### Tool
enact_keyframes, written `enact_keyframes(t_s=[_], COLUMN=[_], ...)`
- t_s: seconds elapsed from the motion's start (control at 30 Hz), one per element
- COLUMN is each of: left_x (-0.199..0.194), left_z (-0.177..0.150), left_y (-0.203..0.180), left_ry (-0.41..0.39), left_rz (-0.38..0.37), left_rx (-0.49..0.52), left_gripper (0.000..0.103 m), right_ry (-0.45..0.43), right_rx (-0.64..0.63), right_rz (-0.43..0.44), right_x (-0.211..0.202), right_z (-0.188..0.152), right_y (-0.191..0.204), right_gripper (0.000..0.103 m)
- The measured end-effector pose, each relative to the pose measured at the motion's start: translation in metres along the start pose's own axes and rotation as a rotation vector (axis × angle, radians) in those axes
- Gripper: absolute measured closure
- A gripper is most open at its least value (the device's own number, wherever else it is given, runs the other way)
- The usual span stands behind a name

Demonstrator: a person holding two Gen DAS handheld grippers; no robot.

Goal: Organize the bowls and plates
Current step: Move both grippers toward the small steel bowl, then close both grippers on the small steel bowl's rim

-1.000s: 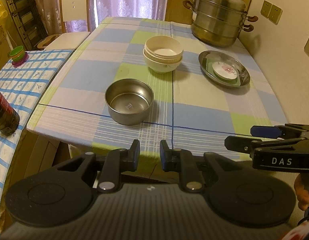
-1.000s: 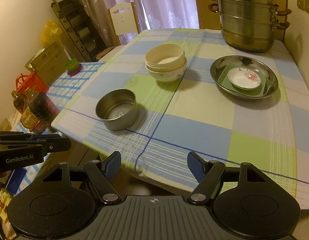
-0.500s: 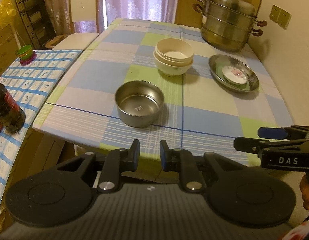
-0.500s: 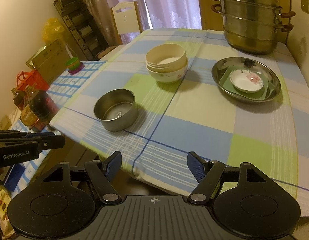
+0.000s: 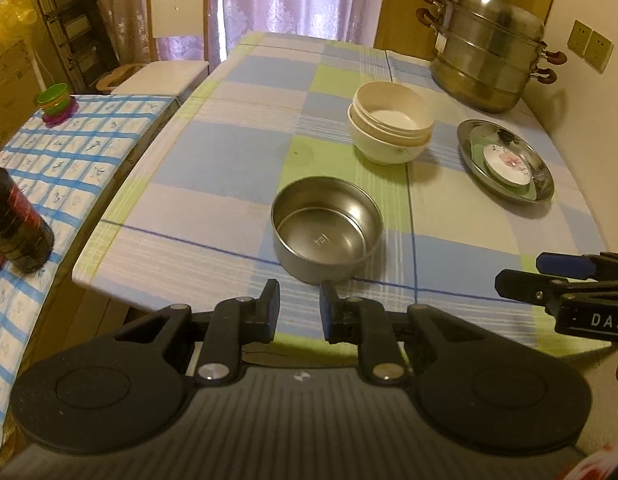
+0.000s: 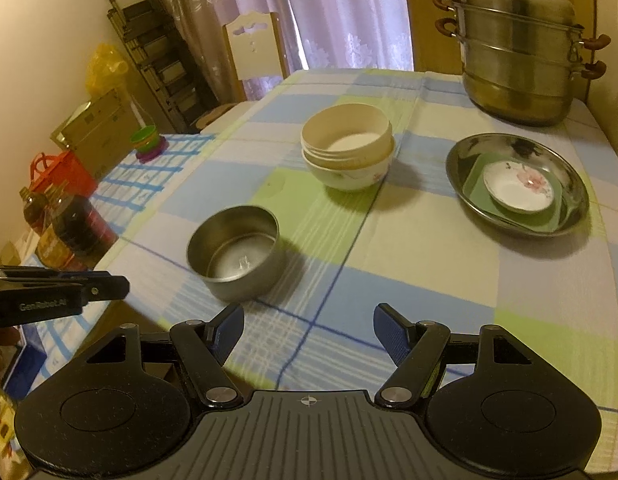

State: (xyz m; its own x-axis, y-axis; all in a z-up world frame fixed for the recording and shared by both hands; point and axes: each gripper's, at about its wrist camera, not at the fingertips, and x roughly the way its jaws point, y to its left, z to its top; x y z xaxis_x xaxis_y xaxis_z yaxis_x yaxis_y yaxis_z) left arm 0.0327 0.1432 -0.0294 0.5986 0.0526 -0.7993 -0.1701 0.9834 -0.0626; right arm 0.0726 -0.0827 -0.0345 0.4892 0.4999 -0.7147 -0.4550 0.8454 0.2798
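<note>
A steel bowl point(image 5: 327, 228) point(image 6: 235, 252) stands empty near the table's front edge. Behind it sits a stack of cream bowls point(image 5: 391, 126) point(image 6: 347, 148). At the right a steel plate point(image 5: 505, 160) point(image 6: 517, 184) holds a green square dish and a small white flowered saucer point(image 5: 507, 162) point(image 6: 519, 186). My left gripper point(image 5: 296, 310) is empty, its jaws a narrow gap apart, just in front of the steel bowl. My right gripper point(image 6: 309, 334) is open and empty over the table's front edge, right of the steel bowl.
A large steel steamer pot point(image 5: 489, 64) point(image 6: 521, 56) stands at the table's back right. A lower side table point(image 5: 57, 152) at the left carries dark bottles point(image 5: 13, 228) point(image 6: 73, 228) and green cups point(image 5: 53, 102). A white chair point(image 5: 175, 32) stands behind.
Both grippers have moved forward toward the table and the steel bowl. Their jaws have not changed.
</note>
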Motion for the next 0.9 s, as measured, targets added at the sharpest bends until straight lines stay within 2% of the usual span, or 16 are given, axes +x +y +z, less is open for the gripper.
enact_keyframes(t_s=[0.47, 0.9], left_x=[0.071, 0.117], left_z=[0.043, 0.064], left_y=[0.026, 0.036], left_ry=[0.071, 0.141], left_rz=[-0.106, -0.16], left_rx=[0.094, 0.187], left_gripper=[0.085, 0.085], right_ry=[0.013, 0.063], right_rx=[0.067, 0.08], right_rz=[-0.028, -0.047], right_x=[0.067, 0.117], right_z=[0.032, 0.036], right_y=[0.017, 0.03], right_gripper=[0.045, 0.059])
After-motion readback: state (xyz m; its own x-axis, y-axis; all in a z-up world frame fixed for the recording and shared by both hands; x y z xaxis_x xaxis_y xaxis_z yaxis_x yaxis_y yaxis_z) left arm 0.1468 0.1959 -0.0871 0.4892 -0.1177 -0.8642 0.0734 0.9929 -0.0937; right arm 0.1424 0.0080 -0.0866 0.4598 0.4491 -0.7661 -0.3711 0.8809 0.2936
